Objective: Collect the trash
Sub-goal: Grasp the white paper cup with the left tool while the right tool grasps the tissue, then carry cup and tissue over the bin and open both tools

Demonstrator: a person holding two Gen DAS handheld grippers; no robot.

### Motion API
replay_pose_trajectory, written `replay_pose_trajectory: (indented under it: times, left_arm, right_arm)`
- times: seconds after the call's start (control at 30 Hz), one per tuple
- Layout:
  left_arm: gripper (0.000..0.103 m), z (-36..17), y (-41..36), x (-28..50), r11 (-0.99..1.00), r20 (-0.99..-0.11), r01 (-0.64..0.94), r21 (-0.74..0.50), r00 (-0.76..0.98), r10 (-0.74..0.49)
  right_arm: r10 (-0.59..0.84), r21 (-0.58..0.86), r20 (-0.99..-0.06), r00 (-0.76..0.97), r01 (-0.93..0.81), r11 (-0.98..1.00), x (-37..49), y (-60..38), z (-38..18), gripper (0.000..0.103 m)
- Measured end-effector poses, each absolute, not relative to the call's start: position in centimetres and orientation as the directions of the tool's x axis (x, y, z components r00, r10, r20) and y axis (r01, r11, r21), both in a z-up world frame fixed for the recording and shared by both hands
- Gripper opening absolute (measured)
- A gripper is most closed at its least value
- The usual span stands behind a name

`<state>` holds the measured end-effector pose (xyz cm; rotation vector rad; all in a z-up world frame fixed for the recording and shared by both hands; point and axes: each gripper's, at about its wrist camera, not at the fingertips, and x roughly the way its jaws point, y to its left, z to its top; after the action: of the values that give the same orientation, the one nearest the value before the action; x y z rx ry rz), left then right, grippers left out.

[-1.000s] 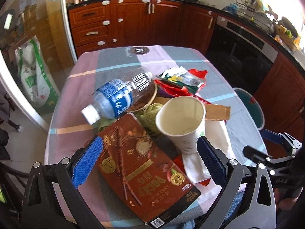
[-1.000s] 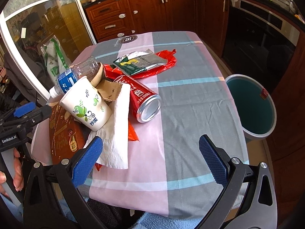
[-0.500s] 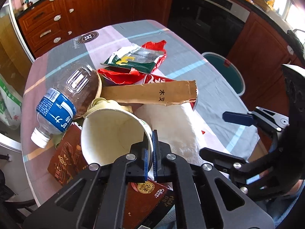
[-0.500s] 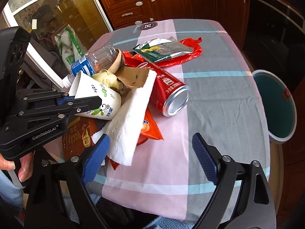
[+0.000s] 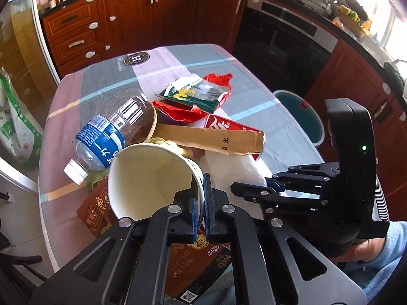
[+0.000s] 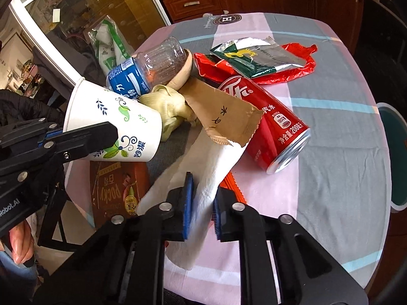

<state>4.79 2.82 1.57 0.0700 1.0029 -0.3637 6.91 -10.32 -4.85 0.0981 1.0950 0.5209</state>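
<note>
My left gripper [image 5: 201,203] is shut on the rim of a white paper cup [image 5: 150,175], one finger inside and one outside; the cup [image 6: 114,124] is lifted and tilted above a brown Pocky box [image 6: 114,190]. My right gripper [image 6: 201,203] has its jaws close around a white paper napkin [image 6: 203,167], with a small gap on each side. The pile also holds a plastic water bottle [image 5: 112,129], a red soda can [image 6: 264,124], a brown paper strip [image 5: 216,139] and red and green snack wrappers [image 5: 198,96].
A teal-lined trash bin [image 5: 300,114] stands on the floor to the right of the table; it also shows in the right wrist view [image 6: 394,152]. The striped tablecloth [image 5: 106,76] covers the table. Kitchen cabinets [image 5: 152,17] and an oven [image 5: 285,38] stand behind.
My left gripper closed on the cup's rim and lifted it. My right gripper moved in over the napkin and narrowed its jaws around it.
</note>
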Motion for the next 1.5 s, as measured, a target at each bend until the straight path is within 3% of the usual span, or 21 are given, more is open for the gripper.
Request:
replay_pose_trajectory:
  times: [0.4, 0.67, 1.0, 1.37, 1.43, 1.47, 1.5]
  left_arm:
    - [0.004, 7.8, -0.2, 4.1, 0.921, -0.775, 0.385, -0.064, 0.562, -0.289]
    - [0.004, 9.2, -9.2, 6.4, 0.849, -0.773, 0.527, -0.03, 0.527, -0.354]
    - [0.004, 2.6, -24.5, 12.1, 0.741, -0.83, 0.659, -0.128, 0.338, -0.443]
    - [0.005, -6.1, -33.2, 17.9, 0.712, -0.91, 0.686, -0.146, 0.19, -0.37]
    - [0.006, -7.2, -34.0, 18.4, 0.709, -0.921, 0.692, -0.134, 0.177, -0.346]
    - [0.011, -7.7, -34.2, 18.7, 0.709, -0.929, 0.694, -0.125, 0.17, -0.33]
    - [0.018, -8.0, -34.2, 19.1, 0.711, -0.936, 0.694, -0.116, 0.164, -0.313]
  right_arm:
    - [0.423, 0.286, -0.723, 0.546, -0.321, 0.903, 5.5, -18.0, 4.0, 0.004]
    - [0.296, 0.249, -0.695, 0.656, -0.167, 0.954, 6.8, -26.8, 5.3, 0.004]
    - [0.11, 0.219, -0.753, 0.648, 0.09, 0.972, 10.1, -39.7, 1.1, 0.004]
    - [0.112, 0.232, -0.86, 0.498, 0.188, 0.954, 14.7, -45.3, -7.5, 0.008]
    - [0.119, 0.239, -0.869, 0.48, 0.196, 0.951, 15.3, -45.4, -8.5, 0.01]
    - [0.125, 0.245, -0.871, 0.475, 0.201, 0.949, 15.5, -45.5, -8.8, 0.016]
    - [0.13, 0.253, -0.873, 0.471, 0.208, 0.945, 15.7, -45.5, -9.1, 0.04]
